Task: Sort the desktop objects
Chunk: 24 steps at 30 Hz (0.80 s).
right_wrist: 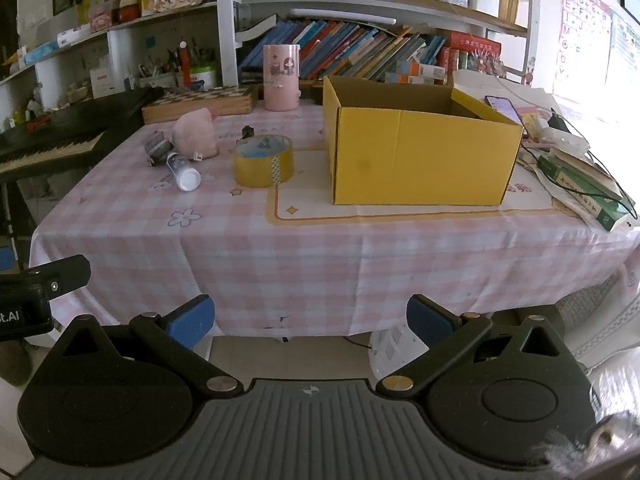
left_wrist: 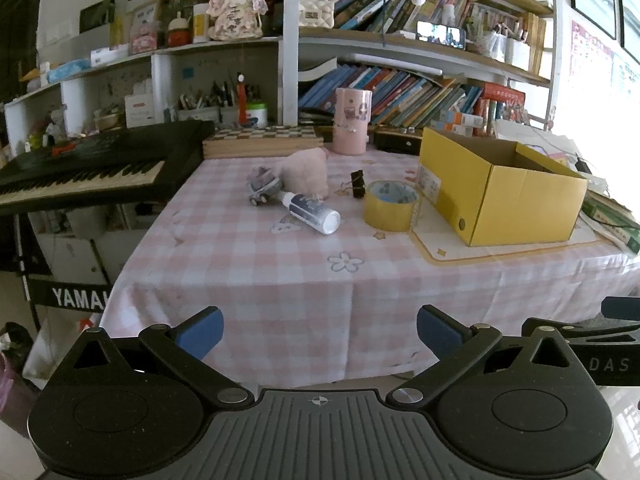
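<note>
Your right gripper (right_wrist: pixel 310 320) hangs wide open before the table (right_wrist: pixel 280 248); yellow box (right_wrist: pixel 420 156), tape roll (right_wrist: pixel 264 162), white bottle (right_wrist: pixel 183 170) on it.

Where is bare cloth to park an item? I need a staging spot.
The near strip of tablecloth in front of the tape roll and yellow box is free. Crowded: around the plush and bottle.
</note>
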Tool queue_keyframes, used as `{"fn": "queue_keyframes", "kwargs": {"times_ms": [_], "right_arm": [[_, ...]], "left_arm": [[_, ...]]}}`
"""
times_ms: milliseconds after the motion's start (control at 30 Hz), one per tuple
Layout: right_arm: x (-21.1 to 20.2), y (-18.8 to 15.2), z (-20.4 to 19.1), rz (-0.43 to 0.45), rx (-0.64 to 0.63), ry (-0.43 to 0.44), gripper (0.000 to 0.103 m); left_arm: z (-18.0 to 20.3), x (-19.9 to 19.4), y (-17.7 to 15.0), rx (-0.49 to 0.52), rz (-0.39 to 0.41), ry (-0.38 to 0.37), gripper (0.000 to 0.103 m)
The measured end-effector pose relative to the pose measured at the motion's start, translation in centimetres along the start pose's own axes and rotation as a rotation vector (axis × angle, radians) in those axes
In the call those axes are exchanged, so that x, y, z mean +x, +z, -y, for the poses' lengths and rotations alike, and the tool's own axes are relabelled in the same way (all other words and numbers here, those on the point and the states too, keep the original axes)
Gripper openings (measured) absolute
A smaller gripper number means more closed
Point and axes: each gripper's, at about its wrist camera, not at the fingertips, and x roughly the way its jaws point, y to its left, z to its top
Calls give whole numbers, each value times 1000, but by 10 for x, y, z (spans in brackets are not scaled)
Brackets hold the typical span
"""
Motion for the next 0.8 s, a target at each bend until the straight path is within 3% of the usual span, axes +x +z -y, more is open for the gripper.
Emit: {"fn": "queue_keyframes", "kwargs": {"times_ms": [800], "right_arm": [[8,5,-4,-11,9,9,103]], "left_arm": [[-4,8,8,7,0,-14,103]]}}
